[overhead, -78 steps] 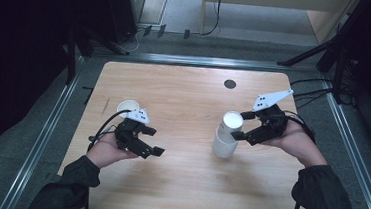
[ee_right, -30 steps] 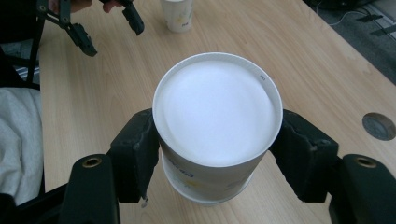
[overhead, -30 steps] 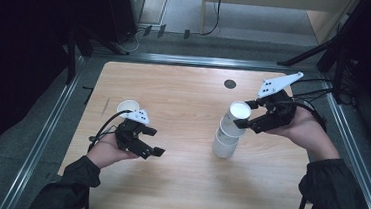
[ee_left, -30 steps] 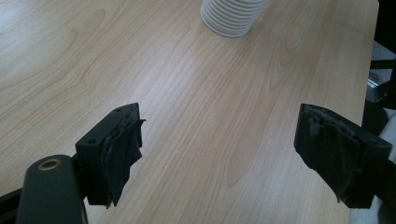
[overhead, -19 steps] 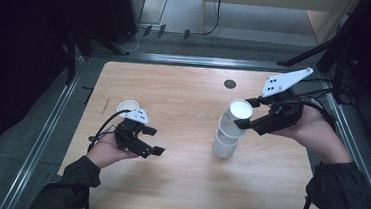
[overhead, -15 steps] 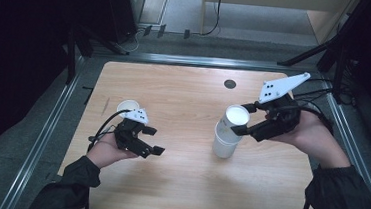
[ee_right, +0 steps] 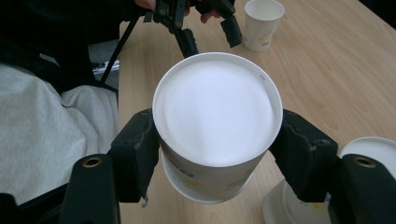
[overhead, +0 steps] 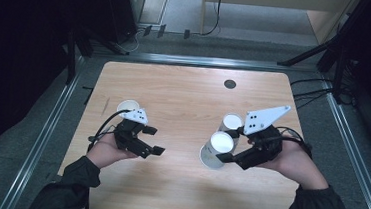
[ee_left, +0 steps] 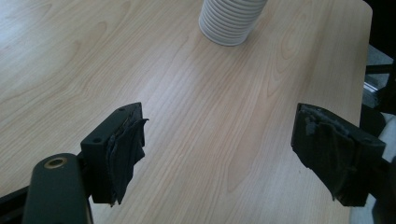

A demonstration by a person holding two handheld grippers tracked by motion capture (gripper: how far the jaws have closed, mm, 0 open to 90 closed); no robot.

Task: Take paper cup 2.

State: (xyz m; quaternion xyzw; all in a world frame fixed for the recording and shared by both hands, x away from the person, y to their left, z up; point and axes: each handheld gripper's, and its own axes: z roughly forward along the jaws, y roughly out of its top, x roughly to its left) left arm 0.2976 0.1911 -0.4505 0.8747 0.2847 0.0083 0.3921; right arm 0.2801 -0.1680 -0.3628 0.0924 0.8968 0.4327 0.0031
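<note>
1. The right gripper (overhead: 231,147) clamps a white paper cup (overhead: 219,146) by its sides, upside down with the flat base facing up. In the right gripper view both pads press the cup's wall (ee_right: 217,135), so the grip looks firm.
2. The cup sits lifted clear of the stack of inverted cups (overhead: 231,123), which stands just beyond it on the right half of the wooden table (overhead: 184,94). The stack's ribbed rims show in the left gripper view (ee_left: 232,19).
3. The left gripper (overhead: 151,139) hovers over the near left of the table with its jaws wide apart and nothing between them; those jaws have just been closing a little.
4. A single upright cup (overhead: 127,107) stands at the left, just beyond the left gripper, and appears again in the right gripper view (ee_right: 263,22).
5. Judging by this, one cup is already separated and placed upright at the left, and a second is peeled off the stack.
6. Still to do: turn the held cup upright, perhaps with the left gripper's help, set it down, and work through the remaining stack.
</note>
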